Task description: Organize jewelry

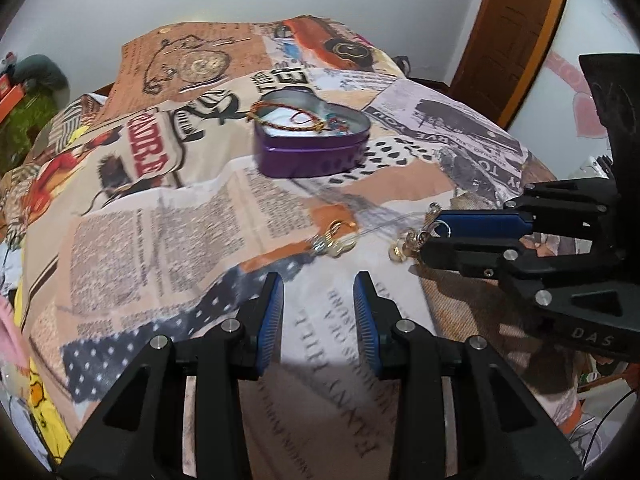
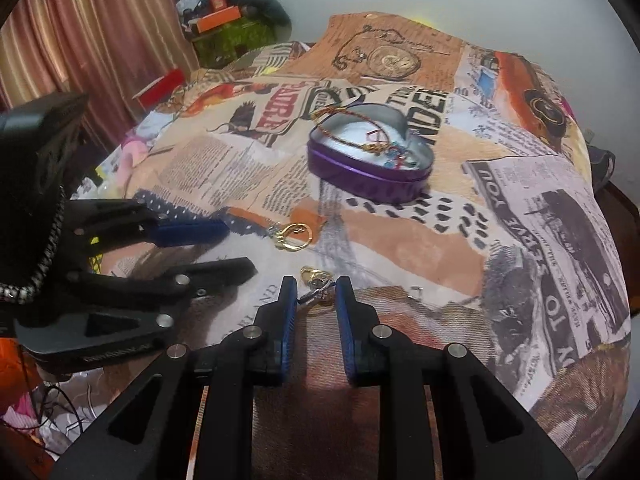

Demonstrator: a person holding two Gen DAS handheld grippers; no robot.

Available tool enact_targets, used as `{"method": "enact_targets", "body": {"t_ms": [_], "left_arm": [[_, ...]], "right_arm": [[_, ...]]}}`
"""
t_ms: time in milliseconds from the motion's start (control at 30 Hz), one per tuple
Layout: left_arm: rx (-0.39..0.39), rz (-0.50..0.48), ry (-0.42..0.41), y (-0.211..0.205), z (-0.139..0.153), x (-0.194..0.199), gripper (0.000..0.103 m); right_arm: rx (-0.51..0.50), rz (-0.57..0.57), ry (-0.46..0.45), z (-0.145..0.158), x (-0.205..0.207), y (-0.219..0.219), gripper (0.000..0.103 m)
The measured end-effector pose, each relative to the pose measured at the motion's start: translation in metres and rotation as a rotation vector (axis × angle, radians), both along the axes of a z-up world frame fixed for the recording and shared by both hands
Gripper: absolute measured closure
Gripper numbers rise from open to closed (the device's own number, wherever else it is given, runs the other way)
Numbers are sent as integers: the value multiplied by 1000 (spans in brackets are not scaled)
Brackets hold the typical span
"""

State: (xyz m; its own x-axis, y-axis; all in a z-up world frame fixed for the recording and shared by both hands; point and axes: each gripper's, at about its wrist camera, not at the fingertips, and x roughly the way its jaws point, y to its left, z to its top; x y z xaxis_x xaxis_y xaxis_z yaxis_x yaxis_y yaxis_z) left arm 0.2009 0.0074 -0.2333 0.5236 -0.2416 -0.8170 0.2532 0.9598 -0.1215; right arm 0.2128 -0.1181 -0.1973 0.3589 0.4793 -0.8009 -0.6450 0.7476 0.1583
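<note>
Right tongs (image 2: 316, 294) are pinched onto a small gold-and-silver earring (image 2: 317, 280), their blue ribbed pads (image 2: 289, 312) drawn narrow with the trinket caught at the tips (from the left wrist view it shows as a bead and curl of metal at the tips). Left tongs (image 1: 318, 296) stand partly open over the cloth, nothing between their pads. Just ahead of the left tongs lies a second gold hoop earring with a silvery charm (image 1: 334, 238), flat on the surface and apart from both tools. Farther back sits a purple heart-shaped metal tin (image 1: 310, 136), lid off, with a red-and-gold braided cord bracelet (image 1: 280, 118) draped across its rim and a few blue and red beaded bits inside. Everything rests on a newspaper-print patchwork cloth (image 1: 168, 208).
</note>
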Motion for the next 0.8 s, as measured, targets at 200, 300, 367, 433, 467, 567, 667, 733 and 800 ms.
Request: {"method": "enact_targets", "body": {"t_ms": [200,300,367,433,467,567,667,733,800], "left_arm": [[11,-21,0,-10,-3,11,68],[21,-22,-5,-10,-2,13,68],[27,-13,-12,-6,0,12,69],[19,-8,-8,0,0,11,71],[18,-5,-8,3,1,9,72],[33,10,-16,11,1,6,72],[40,23,-8,16,-2,9,75],[36,27,-6,17,-3,12,75],[28,22,-6,15,-3,14,76]], "right_arm": [[2,-19,-7,0,3,-9,86],[2,-30,-8,-1,4,-14,86],[-4,-35,-18,0,4,-16,85],[1,-37,-24,1,4,-20,85],[8,-40,-27,2,3,-21,85],[27,-28,-21,6,0,-23,83],[27,-14,-29,9,-1,-19,56],[19,-15,-43,8,-1,-13,51],[-14,-15,-41,4,2,-7,51]]}}
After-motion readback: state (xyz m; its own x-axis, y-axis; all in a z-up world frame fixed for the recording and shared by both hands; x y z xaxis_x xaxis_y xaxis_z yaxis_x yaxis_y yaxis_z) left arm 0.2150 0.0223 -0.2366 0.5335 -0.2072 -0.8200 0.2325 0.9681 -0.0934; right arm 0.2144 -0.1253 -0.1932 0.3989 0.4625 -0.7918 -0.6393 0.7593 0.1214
